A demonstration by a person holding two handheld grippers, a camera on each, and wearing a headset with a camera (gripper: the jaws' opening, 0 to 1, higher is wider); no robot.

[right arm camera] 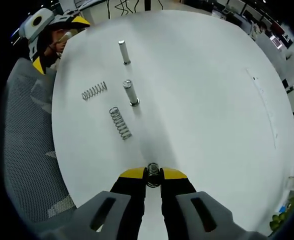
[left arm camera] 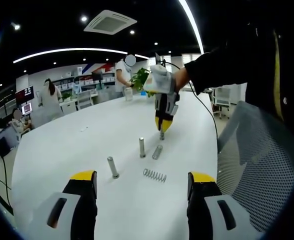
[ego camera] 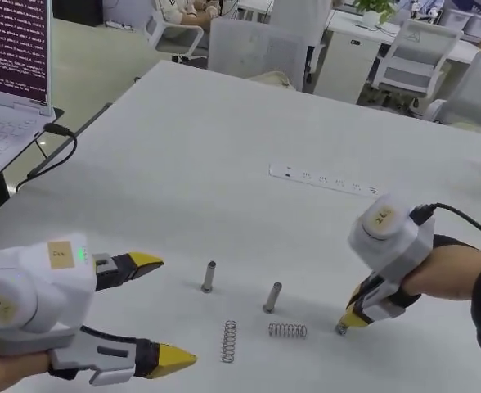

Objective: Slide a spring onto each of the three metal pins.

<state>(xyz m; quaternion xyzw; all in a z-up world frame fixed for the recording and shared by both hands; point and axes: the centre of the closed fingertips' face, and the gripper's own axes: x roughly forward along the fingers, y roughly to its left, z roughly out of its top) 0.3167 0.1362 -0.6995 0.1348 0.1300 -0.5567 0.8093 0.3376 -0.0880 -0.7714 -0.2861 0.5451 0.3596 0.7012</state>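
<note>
office | mesh chairs | laptop | white desks | ceiling strip lights

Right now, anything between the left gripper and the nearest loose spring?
Nothing visible. The left gripper is open, and the nearest spring lies flat on the table just ahead of its tips, with bare surface between them. The closest pin stands off to one side, out of that line.

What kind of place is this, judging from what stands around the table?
Probably an open-plan office or lab: a large white table with a laptop and a power strip, and office chairs behind it.
</note>
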